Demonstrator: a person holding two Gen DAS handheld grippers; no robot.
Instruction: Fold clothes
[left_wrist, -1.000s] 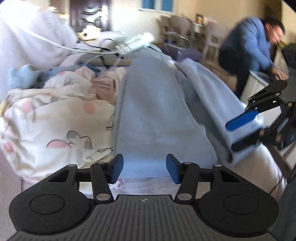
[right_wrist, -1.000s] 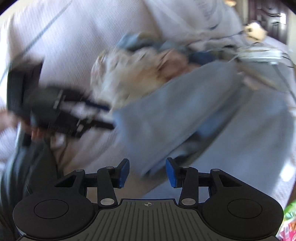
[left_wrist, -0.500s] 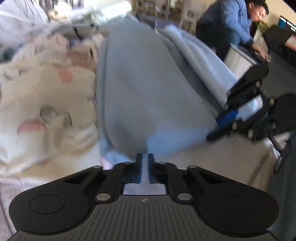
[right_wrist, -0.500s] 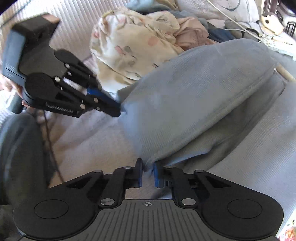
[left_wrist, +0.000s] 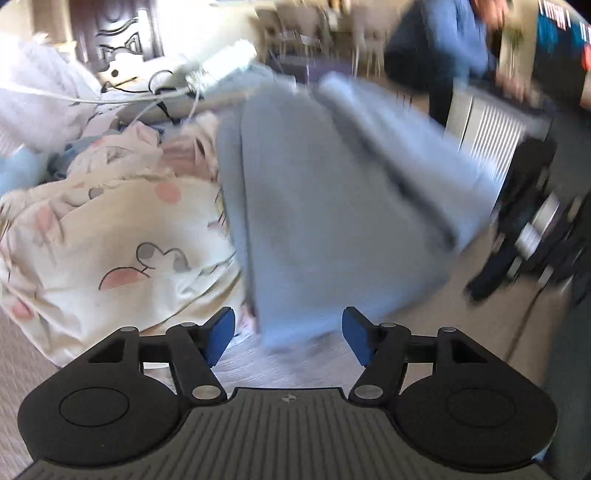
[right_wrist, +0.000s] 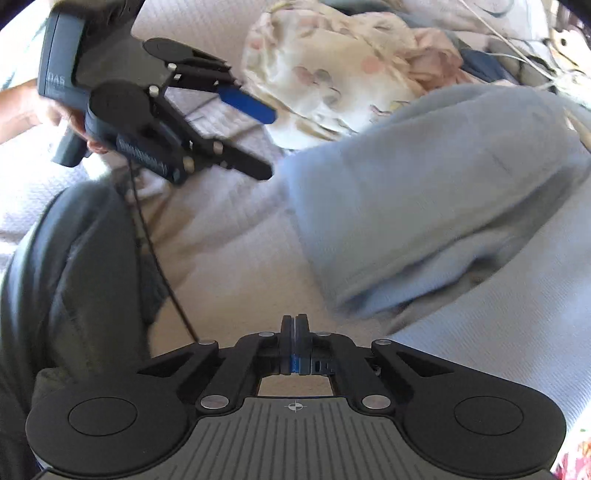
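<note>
A light blue folded garment (left_wrist: 332, 221) lies lengthwise on the pale couch, running away from my left gripper (left_wrist: 288, 328). That gripper's jaws are opening. The garment's near edge sits between the blue pads (left_wrist: 218, 332) without being pressed. In the right wrist view the same garment (right_wrist: 424, 192) fills the right side, and the left gripper (right_wrist: 272, 143) stands open at its left corner. My right gripper (right_wrist: 294, 325) is shut with no cloth showing between its pads, and the garment's near corner lies just to its right. In the left wrist view the right gripper (left_wrist: 480, 288) is a dark blur.
A cream cartoon-print cloth (left_wrist: 110, 240) is heaped left of the garment, with more laundry and white cables (left_wrist: 155, 96) behind it. A person in blue (left_wrist: 443, 44) bends over a white ribbed box (left_wrist: 487, 129) at the back right. A dark trouser leg (right_wrist: 66, 277) is at the couch edge.
My left gripper, pinched on the garment's near edge half a second ago, has let go and spread. My right gripper has gone from nearly shut at the cloth's corner to fully shut beside it.
</note>
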